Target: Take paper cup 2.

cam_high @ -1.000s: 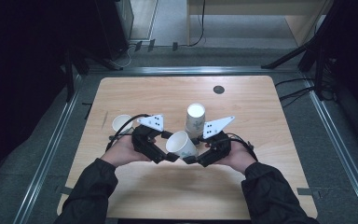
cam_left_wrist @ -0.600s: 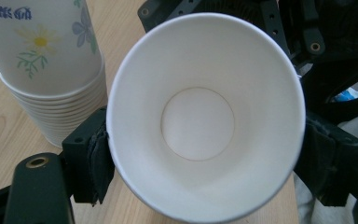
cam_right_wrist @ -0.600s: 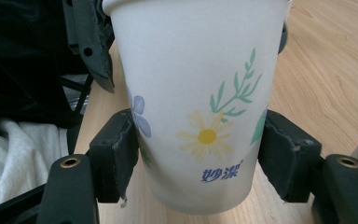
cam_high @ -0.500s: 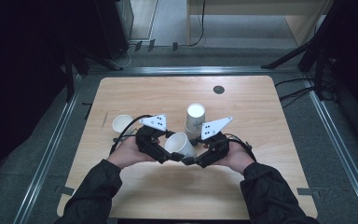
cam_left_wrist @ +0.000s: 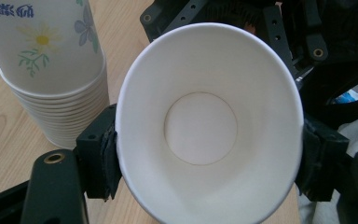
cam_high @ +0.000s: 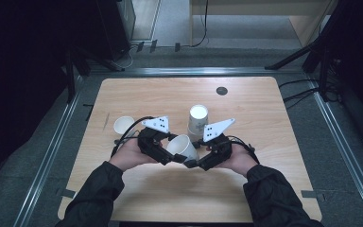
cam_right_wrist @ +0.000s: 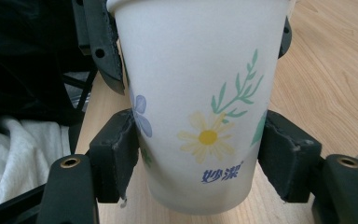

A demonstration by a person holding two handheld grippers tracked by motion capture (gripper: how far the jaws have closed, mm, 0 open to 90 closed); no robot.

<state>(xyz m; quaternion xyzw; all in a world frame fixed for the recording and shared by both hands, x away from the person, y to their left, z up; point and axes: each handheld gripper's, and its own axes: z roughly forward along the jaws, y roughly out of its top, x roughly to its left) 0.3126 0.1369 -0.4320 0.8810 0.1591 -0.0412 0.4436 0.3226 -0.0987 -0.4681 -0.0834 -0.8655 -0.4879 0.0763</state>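
A white paper cup with a daisy print lies on its side between my two grippers, just above the table. My left gripper faces its mouth. In the left gripper view its jaws have just been closing, and the pads now press the rim of the cup into an oval. My right gripper is shut on the lower body of the cup, a pad on each side.
A stack of upside-down printed cups stands just behind the grippers, close to the held cup. A single cup sits to the left. A black disc lies far back on the wooden table.
The left gripper's jaws have drawn in onto the cup's rim. Both hands and the cup stay where they were.
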